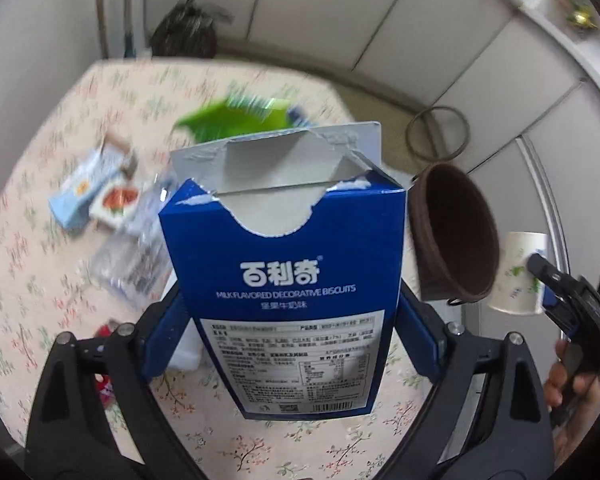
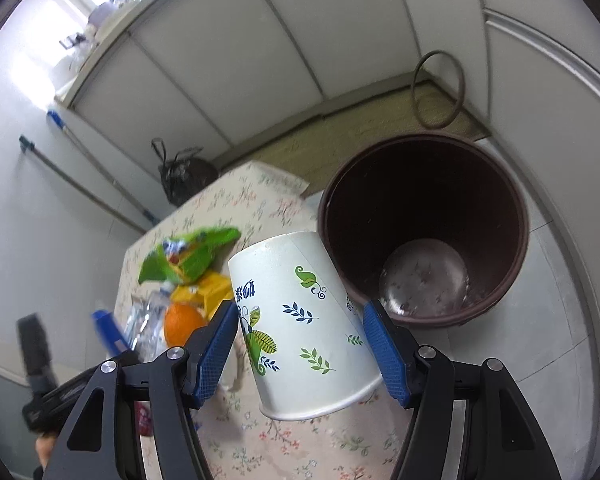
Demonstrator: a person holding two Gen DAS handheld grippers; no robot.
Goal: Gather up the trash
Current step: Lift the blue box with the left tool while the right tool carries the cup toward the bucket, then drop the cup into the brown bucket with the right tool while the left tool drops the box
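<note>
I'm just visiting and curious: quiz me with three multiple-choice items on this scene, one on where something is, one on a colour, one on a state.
1. Where is the brown bin?
A. on the table
B. on the floor beside the table
C. inside a cupboard

2. What colour is the biscuit box in the left hand-held gripper?
A. blue
B. red
C. yellow

3. What state is the paper cup in?
A. crushed flat on the table
B. standing in the bin
C. gripped by the right hand-held gripper

Answers:
1 B: the bin stands on the floor tiles past the table's edge.
2 A: its printed front is deep blue.
3 C: both blue pads press its sides, with the cup tilted.
</note>
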